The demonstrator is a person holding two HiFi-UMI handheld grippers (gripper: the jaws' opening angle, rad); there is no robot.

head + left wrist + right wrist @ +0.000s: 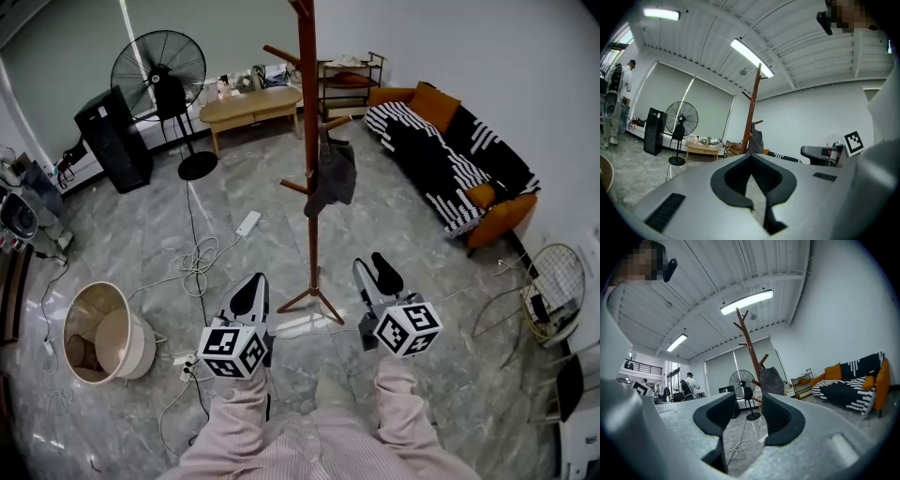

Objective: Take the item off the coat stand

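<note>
Dark grey item (331,176) hangs from a peg on the coat stand (308,112), about mid-height and on the stand's right side in the head view. Its long axis is vertical, and it is ahead of and above both grippers, well apart from them. The right gripper (373,272) has jaws wide apart with nothing between them, and the item sits just above its gap; the left gripper (249,286) has jaw tips together, empty; judged: right gripper nearer, so the reach goes forward and up from that side
</note>
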